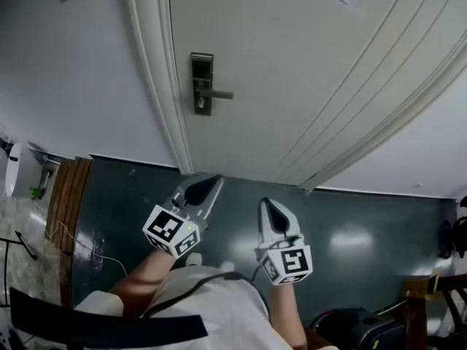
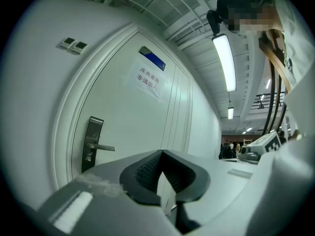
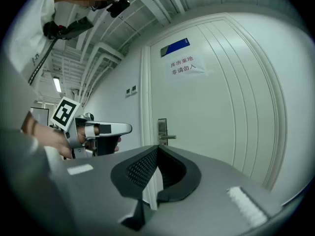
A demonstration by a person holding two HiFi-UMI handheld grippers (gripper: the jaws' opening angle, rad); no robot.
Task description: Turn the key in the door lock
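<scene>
Left gripper [image 1: 215, 180] and right gripper [image 1: 267, 205], fingers clenched empty, hover well apart from the door lock [image 1: 202, 83]

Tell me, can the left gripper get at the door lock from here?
Probably yes: nothing stands between the left gripper and the door lock. It is held well apart from the door, though, and its fingers are shut.

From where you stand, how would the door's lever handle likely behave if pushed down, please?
Probably rigid: the lever handle looks like solid metal. It would likely pivot, not slide, being fixed to the lock plate at one end. Its smooth finish may prove slippery.
</scene>
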